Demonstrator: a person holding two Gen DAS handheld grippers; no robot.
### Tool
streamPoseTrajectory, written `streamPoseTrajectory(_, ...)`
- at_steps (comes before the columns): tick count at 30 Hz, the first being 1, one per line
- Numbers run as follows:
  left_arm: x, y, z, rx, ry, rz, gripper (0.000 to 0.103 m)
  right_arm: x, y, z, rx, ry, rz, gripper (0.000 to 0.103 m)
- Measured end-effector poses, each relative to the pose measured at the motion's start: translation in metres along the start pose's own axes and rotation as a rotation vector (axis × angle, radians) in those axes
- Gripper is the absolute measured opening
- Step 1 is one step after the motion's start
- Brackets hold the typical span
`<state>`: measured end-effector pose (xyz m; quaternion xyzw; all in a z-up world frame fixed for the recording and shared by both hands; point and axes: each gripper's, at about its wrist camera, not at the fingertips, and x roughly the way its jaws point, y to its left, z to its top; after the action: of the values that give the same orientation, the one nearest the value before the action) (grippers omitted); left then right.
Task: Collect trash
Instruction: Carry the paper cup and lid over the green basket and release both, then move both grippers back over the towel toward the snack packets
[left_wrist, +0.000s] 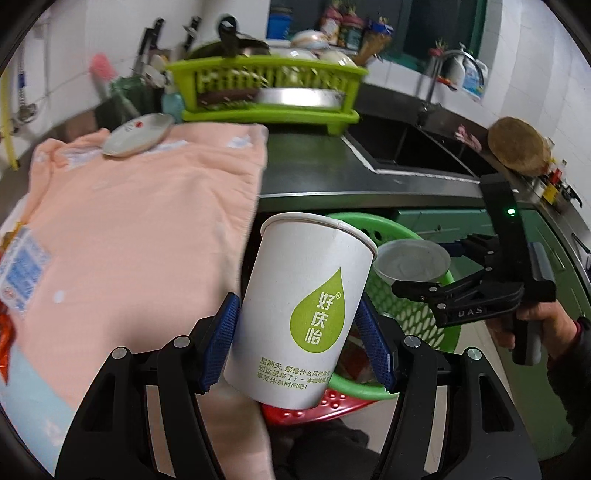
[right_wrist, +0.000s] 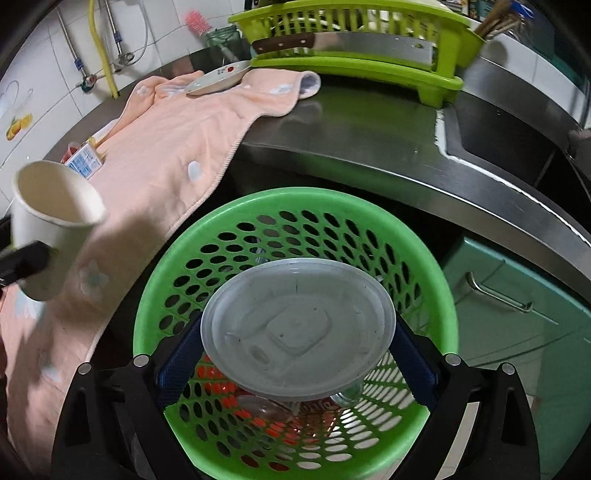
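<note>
My left gripper (left_wrist: 295, 343) is shut on a white paper cup (left_wrist: 299, 306) with a green drop logo, held tilted at the counter's edge. The cup (right_wrist: 51, 229) also shows at the far left of the right wrist view, its mouth facing up. My right gripper (right_wrist: 297, 354) is shut on a grey plastic lid (right_wrist: 295, 332), held flat just over the mouth of a green perforated trash basket (right_wrist: 295, 221). From the left wrist view that right gripper (left_wrist: 424, 267) and the lid (left_wrist: 412, 260) hang above the basket (left_wrist: 417, 317). Wrappers and a clear bottle lie in the basket's bottom.
A peach towel (left_wrist: 147, 229) covers the steel counter (right_wrist: 351, 136), with a small dish (right_wrist: 218, 79) on its far end and a blue-white carton (right_wrist: 85, 162) at its left. A lime dish rack (left_wrist: 266, 88) and a sink (left_wrist: 402, 147) lie behind. Green cabinet doors (right_wrist: 517, 314) stand to the right.
</note>
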<state>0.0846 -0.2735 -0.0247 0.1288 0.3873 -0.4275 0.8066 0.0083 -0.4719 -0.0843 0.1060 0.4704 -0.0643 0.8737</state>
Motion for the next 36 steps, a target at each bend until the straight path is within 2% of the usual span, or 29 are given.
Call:
streamPoseTrajectory(9, 0.051, -0.03, 0.009, 0.01, 0.086, -0.02, 0.063, -0.01, -0.024, -0.012, 0.064, -0.035, 0.016, 0.093)
streamPoseTrajectory(17, 0.076, -0.042, 0.012, 0.025, 0.139, -0.004, 0.066, -0.028, -0.025, -0.019, 0.049, -0.079, 0.02, 0.093)
streamPoseTrajectory(20, 0.078, -0.044, 0.012, 0.033, 0.141, 0.009, 0.067, -0.031, -0.024, -0.021, 0.051, -0.088, 0.029, 0.093)
streamPoseTrajectory(24, 0.074, -0.044, 0.01, 0.03, 0.133, 0.008, 0.076, -0.034, -0.021, -0.022, 0.044, -0.094, 0.03, 0.093)
streamPoseTrajectory(30, 0.064, -0.037, 0.006, 0.016, 0.12, 0.013, 0.076, -0.039, -0.012, -0.021, 0.034, -0.104, 0.035, 0.093)
streamPoseTrajectory(36, 0.036, -0.018, -0.004, -0.01, 0.086, 0.043, 0.076, -0.045, 0.002, -0.018, 0.016, -0.118, 0.046, 0.093)
